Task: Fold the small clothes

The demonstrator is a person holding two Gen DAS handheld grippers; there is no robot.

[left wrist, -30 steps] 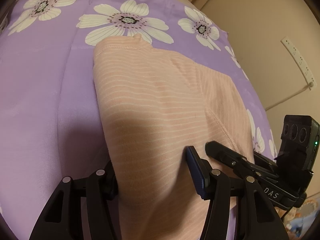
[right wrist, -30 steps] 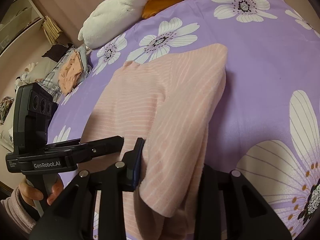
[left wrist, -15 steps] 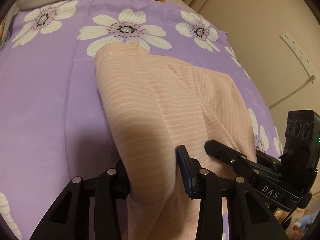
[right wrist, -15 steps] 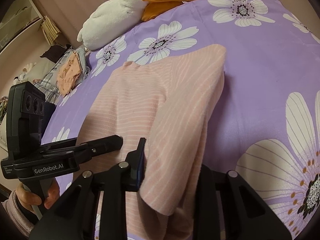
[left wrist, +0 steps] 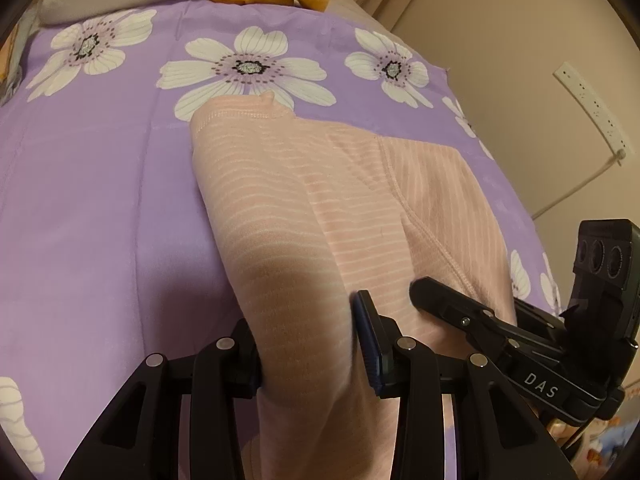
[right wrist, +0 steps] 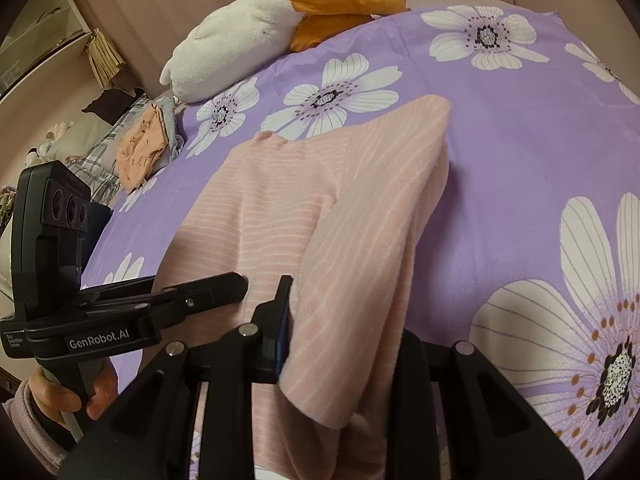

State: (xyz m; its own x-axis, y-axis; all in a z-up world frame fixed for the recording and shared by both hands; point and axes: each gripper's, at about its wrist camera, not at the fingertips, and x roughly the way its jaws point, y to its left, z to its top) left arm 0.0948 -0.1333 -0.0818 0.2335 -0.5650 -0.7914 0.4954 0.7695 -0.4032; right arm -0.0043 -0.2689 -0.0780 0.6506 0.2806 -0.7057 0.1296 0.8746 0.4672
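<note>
A pink striped garment (left wrist: 320,216) lies on the purple flowered bedspread (left wrist: 100,200), partly folded, its near end lifted. My left gripper (left wrist: 308,340) is shut on the garment's near left edge, with cloth bunched between the fingers. My right gripper (right wrist: 344,344) is shut on the garment's near right edge (right wrist: 360,280), which drapes over the fingers. Each gripper shows in the other's view: the right one (left wrist: 500,332) and the left one (right wrist: 132,308) stand side by side.
A white and orange plush toy (right wrist: 260,28) lies at the far end of the bed. A pile of other clothes (right wrist: 140,148) sits at the bed's left side. A wall with a power strip (left wrist: 592,108) is on the right.
Both grippers have pulled back toward the near side and lifted a little with the garment's near edge; more of the far bedspread and the plush toy shows now.
</note>
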